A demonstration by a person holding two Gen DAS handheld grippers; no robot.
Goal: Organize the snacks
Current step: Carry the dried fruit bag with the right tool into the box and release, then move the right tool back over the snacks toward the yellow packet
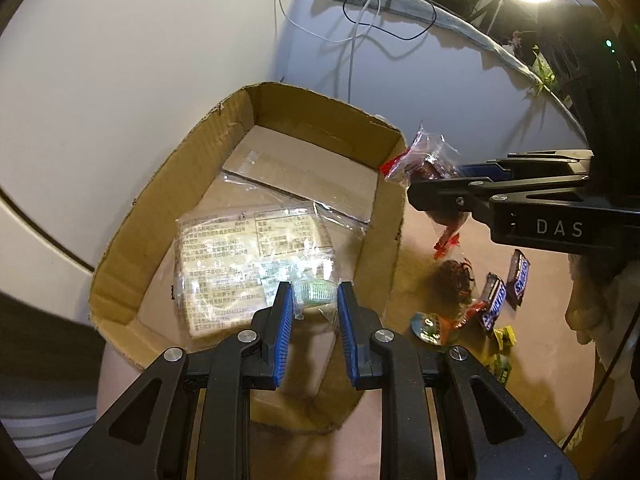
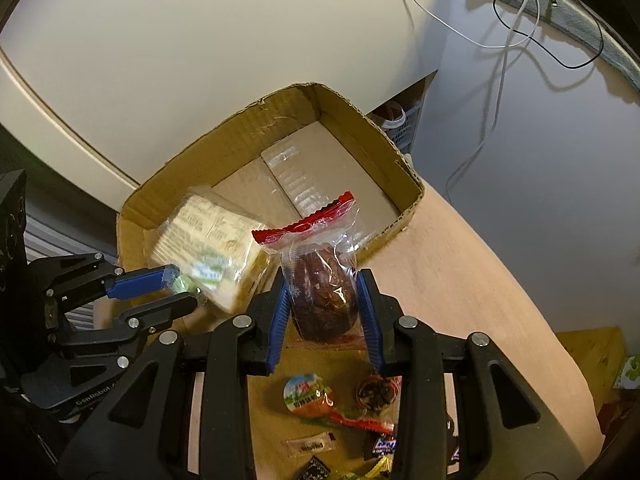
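We carry two snacks to the cardboard box point(image 1: 192, 184) at once: left gripper point(image 1: 314, 304) fingers pinch a clear cracker pack point(image 1: 240, 256) hanging inside it, right gripper point(image 2: 324, 304) fingers clamp a wrapped brown cake point(image 2: 324, 292) near its rim, loose sweets point(image 1: 492, 300) waiting on the tabletop point(image 2: 460, 264).

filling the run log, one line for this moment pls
left tongs: hold cracker pack over box | right tongs: hold brown pastry
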